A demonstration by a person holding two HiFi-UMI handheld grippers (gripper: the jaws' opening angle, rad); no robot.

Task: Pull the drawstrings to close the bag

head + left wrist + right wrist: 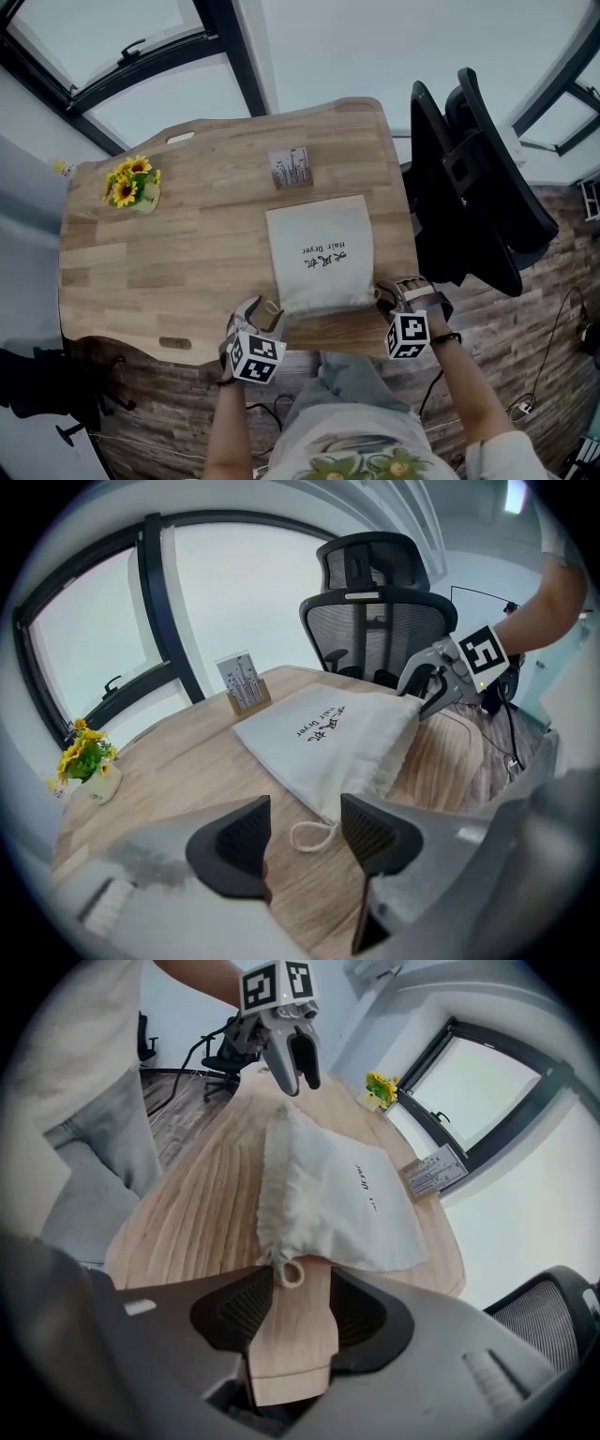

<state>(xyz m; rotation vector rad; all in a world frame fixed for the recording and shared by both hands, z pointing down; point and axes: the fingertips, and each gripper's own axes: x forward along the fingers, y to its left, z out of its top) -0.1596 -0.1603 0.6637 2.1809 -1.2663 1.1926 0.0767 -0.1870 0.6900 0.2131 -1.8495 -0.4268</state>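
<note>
Two drawstring loops lie at the near corners of the white drawstring bag (319, 253), flat on the wooden table (141, 272). The left loop (309, 836) is framed by the spread jaws of the left gripper (306, 819), and the right loop (292, 1274) by the parted jaws of the right gripper (300, 1297); neither loop is clamped.

Grey left gripper (305, 832) and right gripper (292, 1312) have black jaws, marker cubes (255, 358) (409, 336).

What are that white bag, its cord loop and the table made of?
The bag looks like matte off-white woven cloth, perhaps cotton: it creases softly and gathers at the mouth. The cord loop seems to be matching soft rope, though its fibre is unclear. The table looks like pale wood planks with visible grain and a smooth finish.
</note>
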